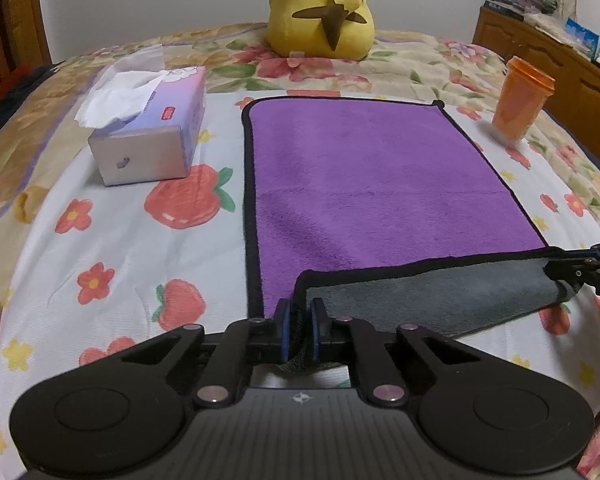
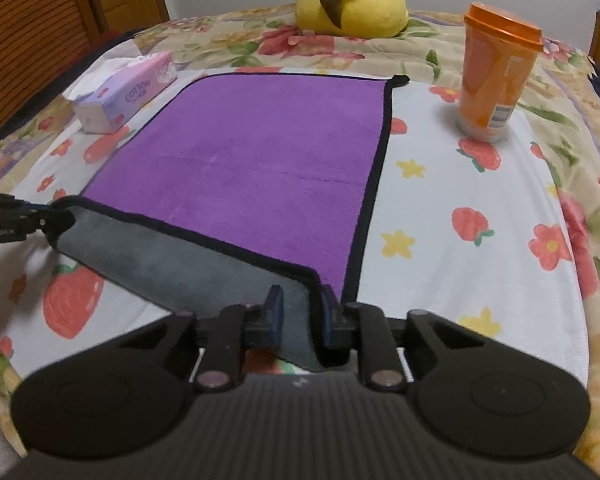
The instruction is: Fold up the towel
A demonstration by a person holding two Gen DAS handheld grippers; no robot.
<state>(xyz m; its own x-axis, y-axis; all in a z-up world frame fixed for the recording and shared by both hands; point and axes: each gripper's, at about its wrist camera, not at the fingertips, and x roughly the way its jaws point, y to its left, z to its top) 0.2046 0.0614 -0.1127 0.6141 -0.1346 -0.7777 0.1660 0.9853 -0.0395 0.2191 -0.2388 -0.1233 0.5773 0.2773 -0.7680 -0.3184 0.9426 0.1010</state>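
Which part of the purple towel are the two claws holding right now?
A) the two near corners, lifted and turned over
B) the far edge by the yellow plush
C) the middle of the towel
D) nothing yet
A: the left claw and right claw each pinch a near corner of the towel, its grey underside showing.

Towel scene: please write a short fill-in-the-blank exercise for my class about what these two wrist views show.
1. The towel is purple on top and ____ on its turned-up underside.
2. The left hand-held gripper and the right hand-held gripper each pinch a near ____ of the towel.
3. The cup right of the towel is ____.
4. The box left of the towel holds ____.

Missing words: grey; corner; orange; tissues
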